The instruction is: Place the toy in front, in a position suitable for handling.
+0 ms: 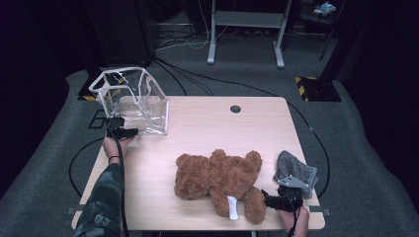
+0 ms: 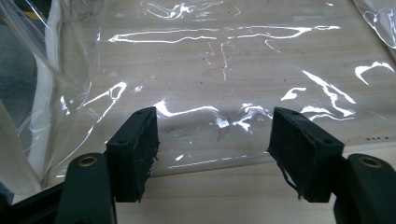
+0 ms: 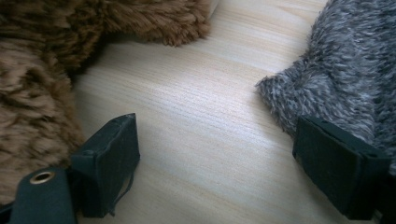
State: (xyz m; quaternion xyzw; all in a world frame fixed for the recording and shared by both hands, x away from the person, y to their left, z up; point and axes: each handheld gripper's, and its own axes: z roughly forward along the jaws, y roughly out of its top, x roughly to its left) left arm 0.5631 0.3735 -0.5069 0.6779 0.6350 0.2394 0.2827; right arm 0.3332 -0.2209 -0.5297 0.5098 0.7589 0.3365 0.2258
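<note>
A brown teddy bear (image 1: 220,181) lies on its back on the wooden table (image 1: 212,123), with a white tag near its leg. A clear plastic bag (image 1: 134,101) with white trim stands open at the table's far left corner. My left gripper (image 1: 132,132) is at the bag's near edge, open, and in the left gripper view the clear film (image 2: 219,88) lies flat just beyond the black pads (image 2: 135,149). My right gripper (image 1: 269,198) rests open near the front right edge, between the bear's fur (image 3: 32,93) and a grey fuzzy cloth (image 3: 345,79).
The grey fuzzy cloth (image 1: 295,170) lies at the table's right edge. A round cable hole (image 1: 235,109) sits at the back of the table. Black cables run over the grey carpet, and a white desk frame (image 1: 247,29) stands behind.
</note>
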